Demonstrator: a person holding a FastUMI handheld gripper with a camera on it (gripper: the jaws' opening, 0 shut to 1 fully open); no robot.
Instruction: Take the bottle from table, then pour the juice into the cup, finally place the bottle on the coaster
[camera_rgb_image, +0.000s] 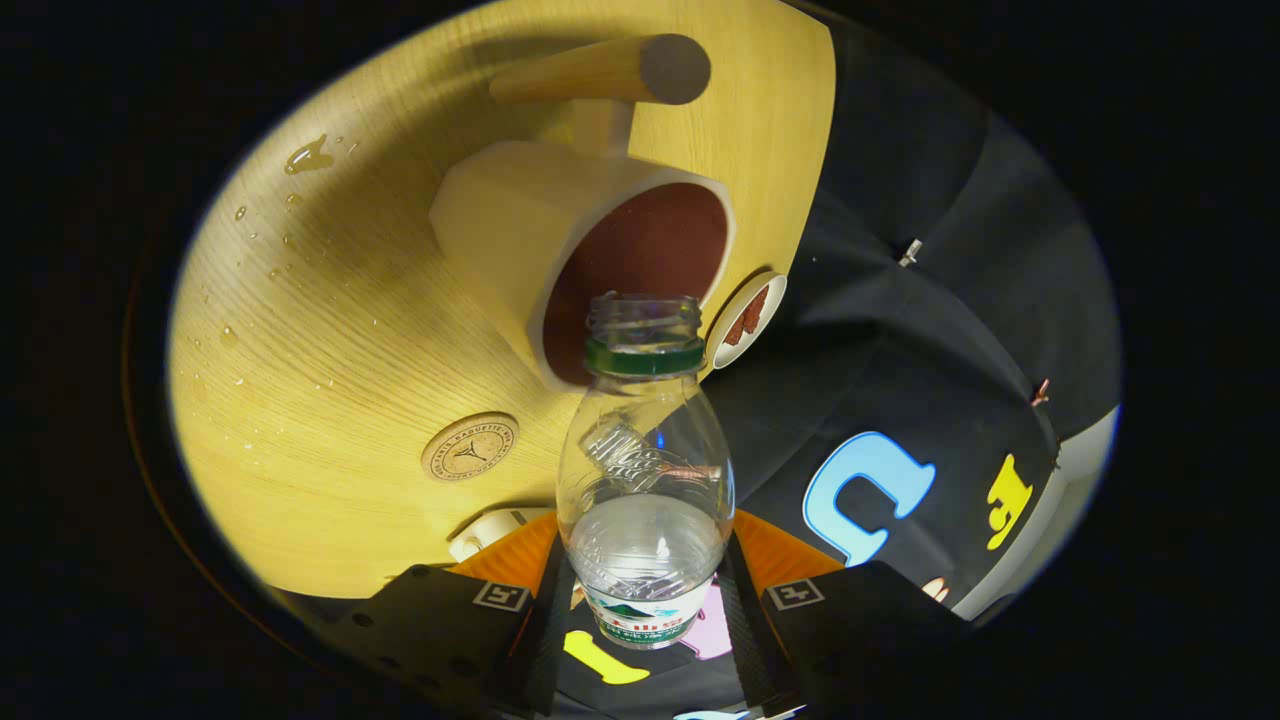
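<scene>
A clear plastic bottle (645, 470), uncapped and partly filled, is clamped between the gripper (645, 600) fingers, which hide its base. Its mouth sits at the rim of the cream cup (560, 250), covering part of it. Beside the cup on the wooden table (330, 380) lie a round coaster (469, 446), water drops, and a half-hidden disc (748, 318).

We are noting ring lettering around an emblem on the round cork coaster (470, 447), too small to read. The clear plastic bottle (645, 470) is showing a green, white and red label, its wording cut off and illegible.
</scene>
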